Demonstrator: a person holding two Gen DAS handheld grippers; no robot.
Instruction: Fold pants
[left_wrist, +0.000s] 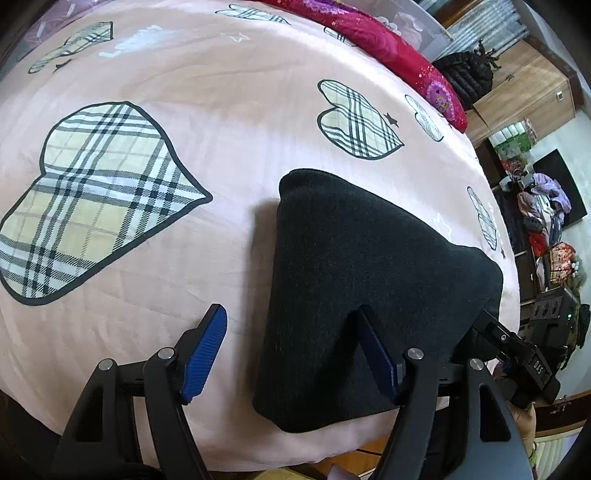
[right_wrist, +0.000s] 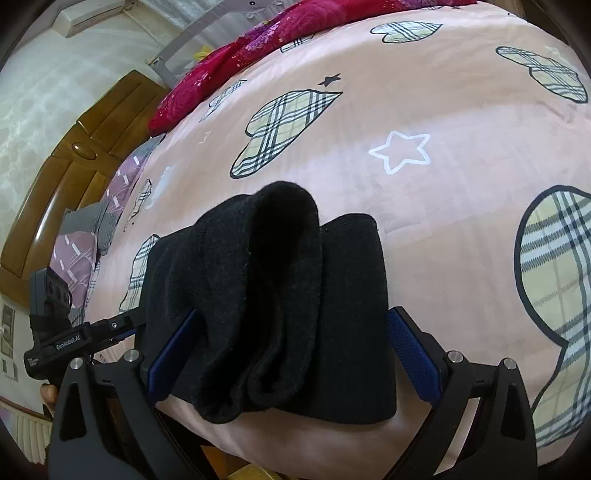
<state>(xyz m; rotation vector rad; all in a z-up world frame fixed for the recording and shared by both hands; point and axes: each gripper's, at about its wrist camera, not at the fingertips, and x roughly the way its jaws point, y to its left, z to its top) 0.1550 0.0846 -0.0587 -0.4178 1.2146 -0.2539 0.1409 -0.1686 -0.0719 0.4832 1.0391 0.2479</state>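
Lying near the front edge of the pink bedspread (left_wrist: 229, 236), the black pants (left_wrist: 354, 295) are sitting folded into a thick bundle. The left wrist view is showing the left gripper (left_wrist: 291, 354) spread wide, one pad on bare sheet, the other over the cloth, gripping nothing. Only the right wrist view is showing the rolled layers and the right gripper (right_wrist: 295, 354) straddling the bundle; whether it is pinching, I cannot tell. Open bedspread is stretching beyond toward the red quilt (right_wrist: 236, 70).
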